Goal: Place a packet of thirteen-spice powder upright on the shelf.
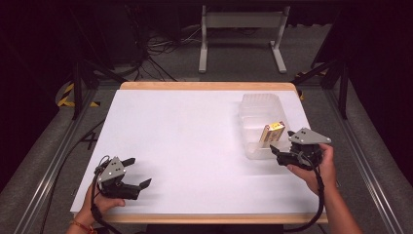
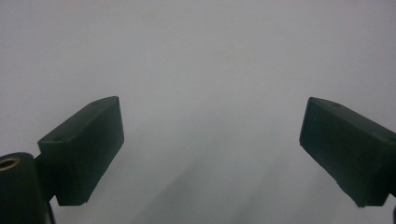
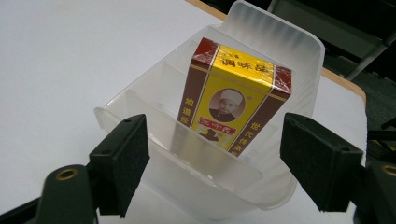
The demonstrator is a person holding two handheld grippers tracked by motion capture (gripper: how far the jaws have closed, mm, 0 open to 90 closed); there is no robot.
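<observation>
Bin [image 3: 299,51]: translucent plastic, ribbed walls, inner dividers; on the counter [image 1: 185,136] at its right side.
Box [image 3: 233,100]: glossy yellow-and-maroon carton, upright and slightly tilted in the bin's near compartment.
Right hand-held gripper [image 3: 215,158]: spread, empty, just before the bin's near rim.
Left hand-held gripper [image 2: 212,149]: spread, empty, over bare white counter, near-left.

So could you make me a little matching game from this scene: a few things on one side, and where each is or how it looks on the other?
Things:
1. yellow and brown box
2. clear plastic bin
3. left claw
4. right claw

Descriptions:
A. open, over bare white table near the front left edge
B. open, just in front of the bin's near end
C. standing tilted in a compartment of the bin
D. resting on the table's right side, with dividers inside

Pairs: 1-C, 2-D, 3-A, 4-B
</observation>
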